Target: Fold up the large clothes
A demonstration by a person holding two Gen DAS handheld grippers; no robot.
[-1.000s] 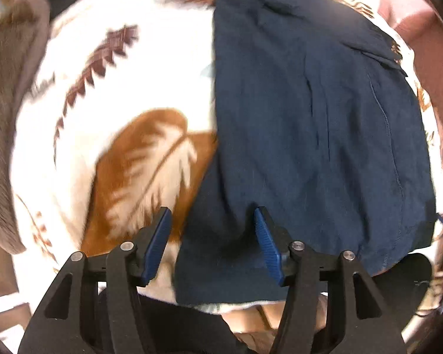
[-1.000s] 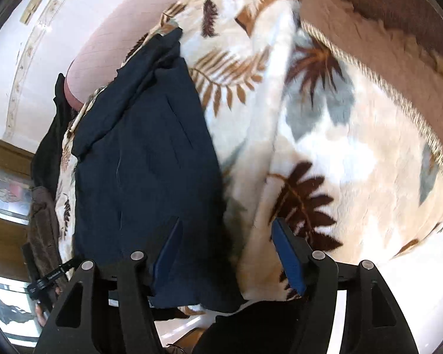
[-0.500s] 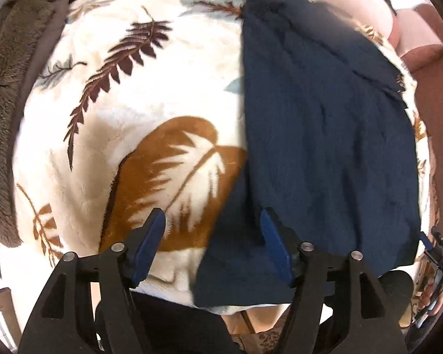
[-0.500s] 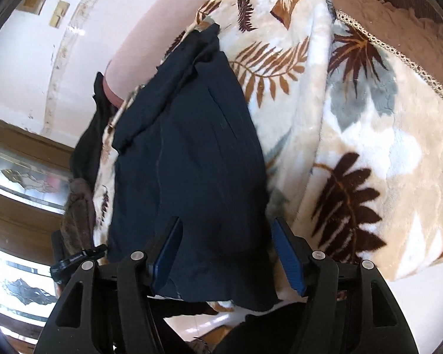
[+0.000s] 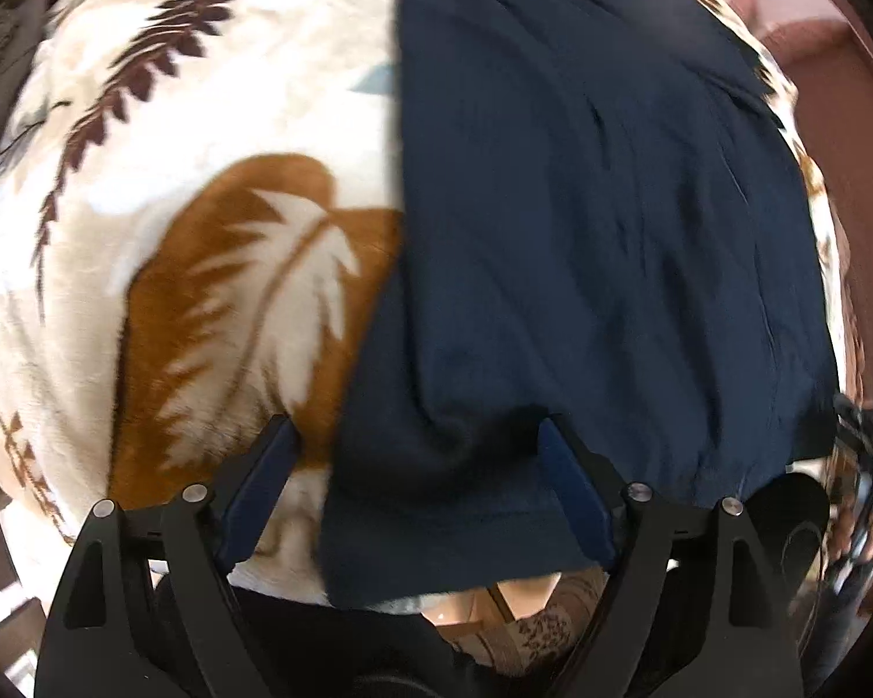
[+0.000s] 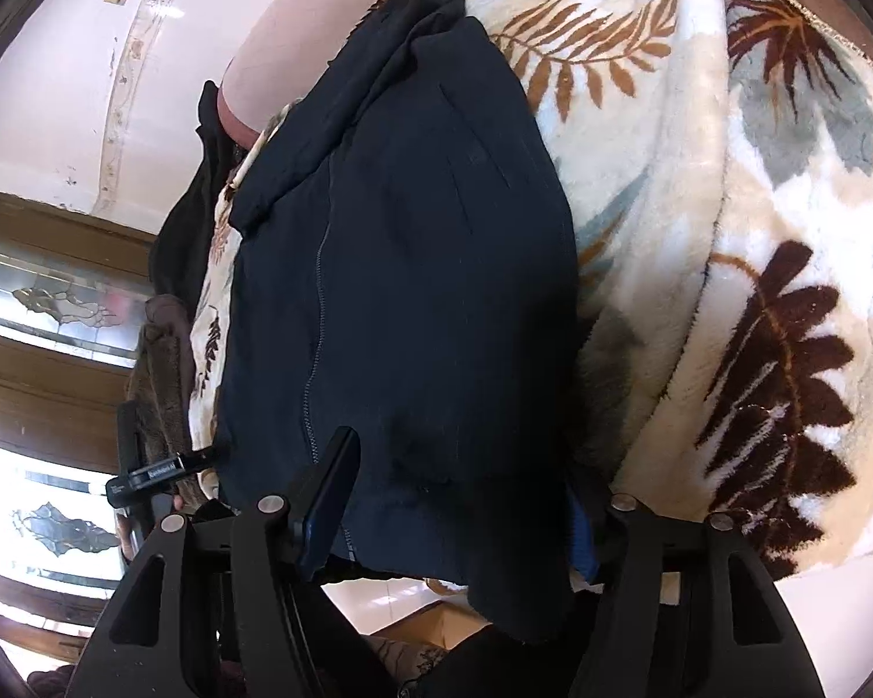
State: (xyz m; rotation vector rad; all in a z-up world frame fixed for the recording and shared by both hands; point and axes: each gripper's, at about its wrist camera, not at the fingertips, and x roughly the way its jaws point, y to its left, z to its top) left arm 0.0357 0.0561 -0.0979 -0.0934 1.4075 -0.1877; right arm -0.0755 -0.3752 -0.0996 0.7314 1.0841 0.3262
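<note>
Both grippers have dropped toward the dark navy fabric garment [image 5: 582,221] (on a leaf-print fleece blanket [image 5: 174,232]): left gripper [image 5: 419,488] just widened, right gripper [image 6: 460,500] narrowing, both straddling the hem unpinched; next, pinch and fold.

Your left gripper [image 5: 416,488] has black triangular-cutout arms, silver screws and dark blue pads [image 5: 256,494]. Your right gripper [image 6: 457,515] matches it: black frame, silver screws, blue pads [image 6: 326,506].

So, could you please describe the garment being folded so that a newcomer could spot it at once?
Find the cream plush blanket printed with brown and rust leaves. Lying flat along it is the dark navy garment, its near hem hanging over the blanket's edge. It is the only plain, unpatterned, thin woven fabric there, with a stitched seam running along its length.
</note>
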